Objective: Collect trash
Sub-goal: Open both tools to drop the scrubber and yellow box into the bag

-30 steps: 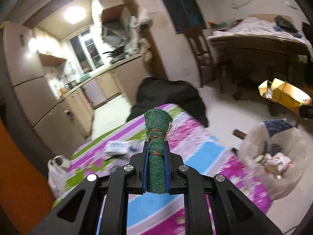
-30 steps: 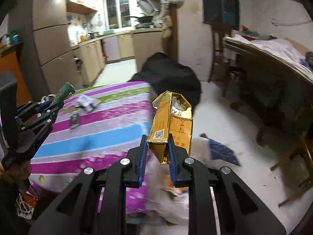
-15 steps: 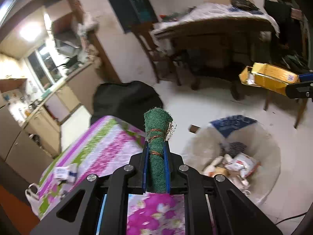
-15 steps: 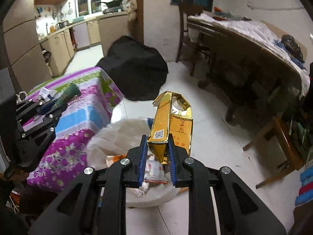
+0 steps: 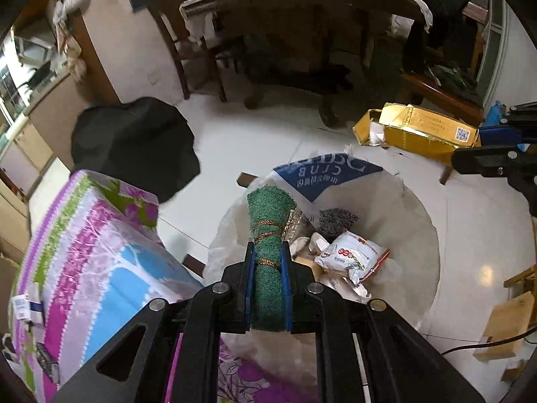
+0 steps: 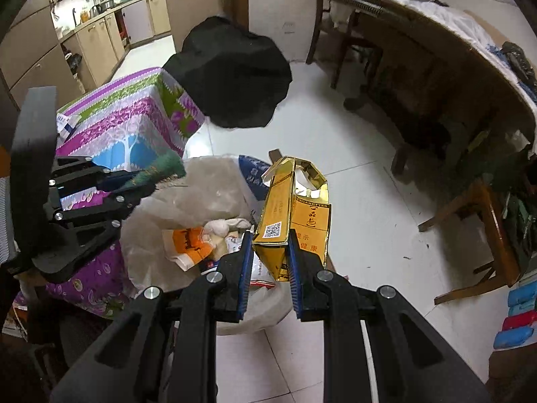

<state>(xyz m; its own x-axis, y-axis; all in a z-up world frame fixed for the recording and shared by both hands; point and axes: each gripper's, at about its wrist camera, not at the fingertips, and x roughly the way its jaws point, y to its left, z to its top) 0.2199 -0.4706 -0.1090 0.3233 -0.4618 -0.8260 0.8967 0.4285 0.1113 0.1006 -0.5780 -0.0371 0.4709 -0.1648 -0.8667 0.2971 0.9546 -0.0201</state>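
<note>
Left claw [image 5: 267, 265]: clenched on a rolled green scouring pad [image 5: 270, 231] bound with copper-coloured thread; roll stands out past the fingertips, pointing steeply down. Directly beyond the tip: the open mouth of the white trash bag [image 5: 402, 208], already holding a white snack wrapper [image 5: 352, 255], crumpled paper and a dark scrap. A second ago this claw looked out over the striped cloth of the surface [image 5: 100, 262] toward the kitchen; now the surface lies off to its left and the bag fills the view ahead

Right claw [image 6: 268, 262]: clenched on the lower end of a gold cigarette carton [image 6: 295, 208], torn open at the far end, held upright between the blue pads. Below and left of the carton: the same bag [image 6: 201, 188], with an orange-and-white wrapper [image 6: 188, 245] on top. Earlier the carton hung in front of the surface edge with the bag barely in sight; now it sits near the bag's right rim

Farther out: black bundle [image 6: 231, 74] on the floor beyond the bag, wooden dining table [image 6: 436, 43] and chairs to the right

Reading: both pieces of trash have been carried from the surface to the bag. Transport looks done; the drop is not. The pad seems over the opening; the carton may need to come a little further inward before letting go, or it could land on the floor
</note>
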